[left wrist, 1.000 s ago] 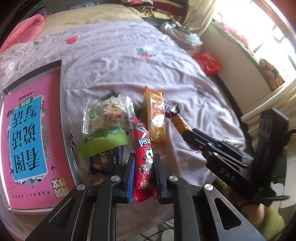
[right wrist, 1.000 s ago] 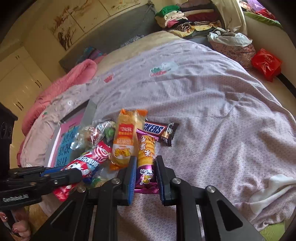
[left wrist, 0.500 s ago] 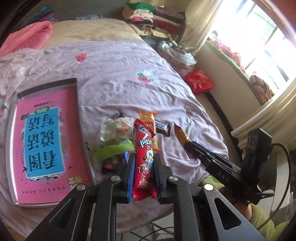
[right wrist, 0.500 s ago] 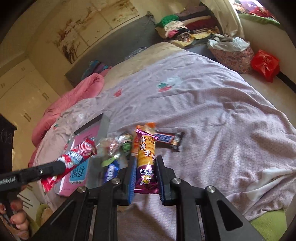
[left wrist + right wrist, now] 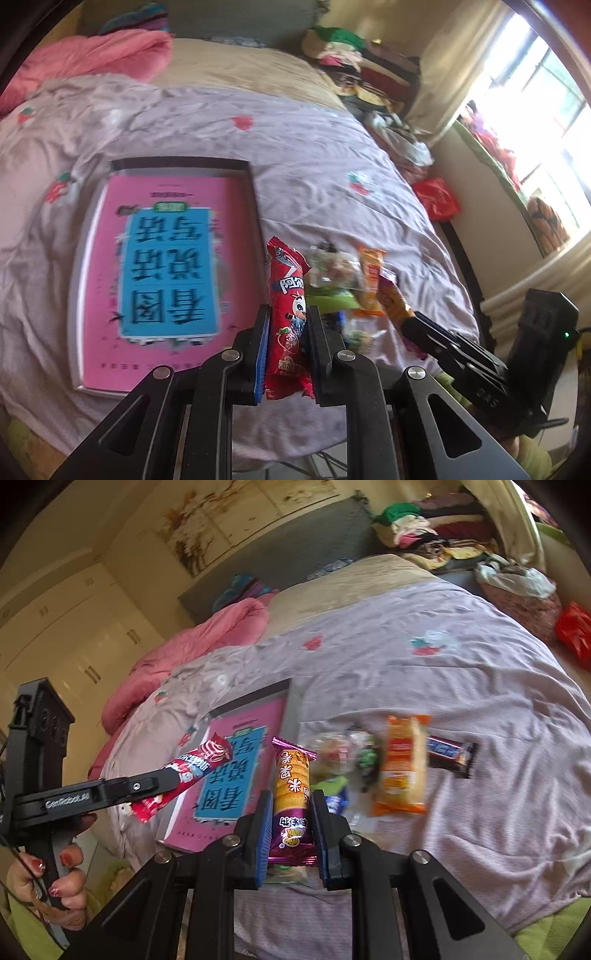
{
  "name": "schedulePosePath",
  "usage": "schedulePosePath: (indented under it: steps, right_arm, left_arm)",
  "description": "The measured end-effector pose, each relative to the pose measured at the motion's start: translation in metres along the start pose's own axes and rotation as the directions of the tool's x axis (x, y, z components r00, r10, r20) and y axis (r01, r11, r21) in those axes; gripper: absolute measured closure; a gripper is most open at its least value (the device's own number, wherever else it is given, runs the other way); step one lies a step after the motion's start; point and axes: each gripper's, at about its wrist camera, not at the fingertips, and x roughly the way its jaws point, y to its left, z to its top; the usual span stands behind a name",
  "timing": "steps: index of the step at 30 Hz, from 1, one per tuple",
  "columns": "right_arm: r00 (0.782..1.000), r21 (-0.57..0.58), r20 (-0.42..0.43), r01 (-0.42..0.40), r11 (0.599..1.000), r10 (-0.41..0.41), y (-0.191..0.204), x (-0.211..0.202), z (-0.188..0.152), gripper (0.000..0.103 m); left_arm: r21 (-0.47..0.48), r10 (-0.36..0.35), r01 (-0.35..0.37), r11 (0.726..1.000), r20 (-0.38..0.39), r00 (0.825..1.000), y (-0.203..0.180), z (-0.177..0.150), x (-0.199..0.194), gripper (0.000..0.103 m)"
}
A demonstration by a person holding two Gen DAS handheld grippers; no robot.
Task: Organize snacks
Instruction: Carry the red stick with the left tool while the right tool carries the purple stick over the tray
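Note:
My left gripper (image 5: pixel 287 325) is shut on a long red snack packet (image 5: pixel 286 295), held up above the bed beside a grey tray (image 5: pixel 75 266) that holds a pink book (image 5: pixel 166 273). My right gripper (image 5: pixel 290 808) is shut on a purple-and-orange cracker packet (image 5: pixel 291 786). On the bedspread lie an orange cake packet (image 5: pixel 400 764), a dark chocolate bar (image 5: pixel 450 755), a clear candy bag (image 5: pixel 332 753) and a green packet (image 5: pixel 328 784). In the right wrist view the left gripper (image 5: pixel 173 779) with the red packet (image 5: pixel 199 760) hangs over the tray's near edge.
A mauve bedspread (image 5: pixel 461 686) covers the bed, with a pink quilt (image 5: pixel 92 55) at the head. Piled clothes (image 5: pixel 424 535) and a red bag (image 5: pixel 436 197) sit on the window side. A hand (image 5: pixel 48 878) with painted nails holds the left gripper's handle.
Both grippers have risen off the snack pile with their packets and swung left toward the tray. The pile now lies lower and to the right in both views.

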Motion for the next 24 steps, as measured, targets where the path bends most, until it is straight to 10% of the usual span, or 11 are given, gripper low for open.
schedulePosePath:
  steps: [24]
  right_arm:
    - [0.992, -0.209, -0.110, -0.087, 0.974, 0.065, 0.107, 0.072, 0.000, 0.082]
  left_arm:
    - [-0.203, 0.081, -0.073, 0.976, 0.033, 0.996, 0.117, -0.012, -0.017, 0.085]
